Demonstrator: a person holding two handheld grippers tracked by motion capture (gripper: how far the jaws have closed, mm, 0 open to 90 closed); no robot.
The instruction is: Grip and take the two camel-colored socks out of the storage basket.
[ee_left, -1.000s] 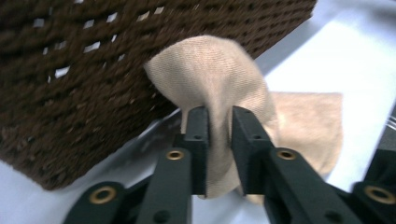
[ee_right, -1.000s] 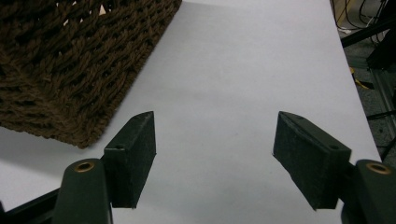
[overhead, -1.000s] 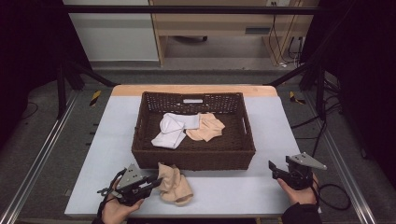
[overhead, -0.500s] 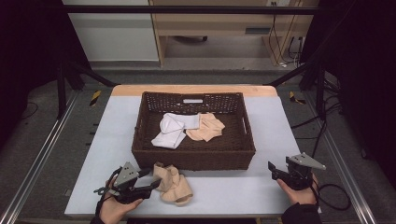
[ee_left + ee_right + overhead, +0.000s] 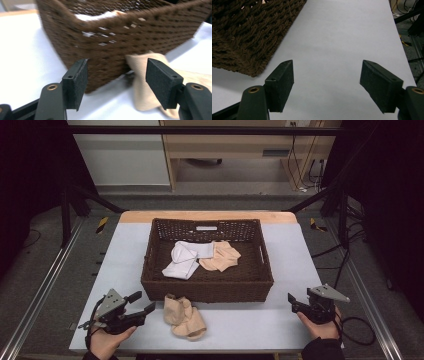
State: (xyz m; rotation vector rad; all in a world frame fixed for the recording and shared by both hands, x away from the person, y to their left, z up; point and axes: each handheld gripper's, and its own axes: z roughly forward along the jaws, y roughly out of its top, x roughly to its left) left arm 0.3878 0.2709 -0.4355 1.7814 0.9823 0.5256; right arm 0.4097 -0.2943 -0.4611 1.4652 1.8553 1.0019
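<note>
Fingers of left gripper (image 5: 142, 304) have just been opening, now stand wide, nothing between them. Beige sock (image 5: 184, 317) lies crumpled on tabletop (image 5: 250, 325), just right of left gripper, against front wall of brown wicker basket (image 5: 207, 287). Right gripper (image 5: 295, 301) rests near front right corner, fingers wide apart, empty.

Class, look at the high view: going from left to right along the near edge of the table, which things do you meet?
Left gripper → beige sock → right gripper.
</note>
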